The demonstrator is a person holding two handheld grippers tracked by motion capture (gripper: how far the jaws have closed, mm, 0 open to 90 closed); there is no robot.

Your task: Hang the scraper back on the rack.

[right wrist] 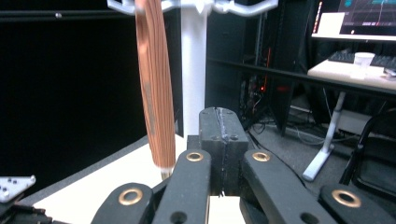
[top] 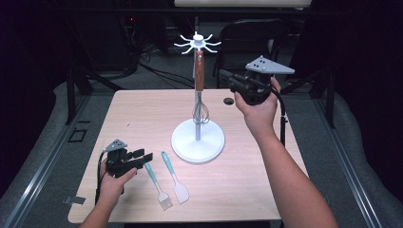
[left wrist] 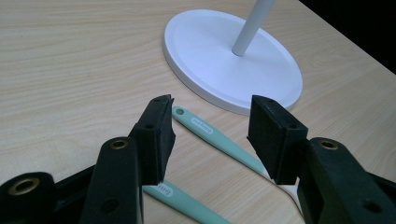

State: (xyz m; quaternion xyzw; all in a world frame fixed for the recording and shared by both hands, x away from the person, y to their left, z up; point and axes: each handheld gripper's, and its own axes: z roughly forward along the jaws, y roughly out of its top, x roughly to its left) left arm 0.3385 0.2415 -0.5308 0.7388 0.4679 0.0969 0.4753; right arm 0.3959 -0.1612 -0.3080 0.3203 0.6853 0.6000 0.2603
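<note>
A white stand (top: 197,140) with a round base and a ring of hooks (top: 197,42) stands mid-table. A whisk with a wooden handle (top: 199,71) hangs from it, wires down. Its handle (right wrist: 154,93) hangs just left of my right gripper (right wrist: 223,116), which is shut on nothing and held high beside the stand's top (top: 227,76). A teal-handled brush (top: 154,183) and a teal-handled spatula (top: 173,175) lie at the front left. My left gripper (top: 145,156) is open low over their handle ends; the spatula handle (left wrist: 210,133) lies between its jaws (left wrist: 212,105), and the brush handle (left wrist: 182,200) lies lower down.
A small dark hole (top: 228,101) sits in the tabletop at the back right. A black chair (top: 252,38) stands behind the table. A desk with a cup (right wrist: 363,60) and a screen lies far off. The stand's base (left wrist: 233,60) is close beyond the left jaws.
</note>
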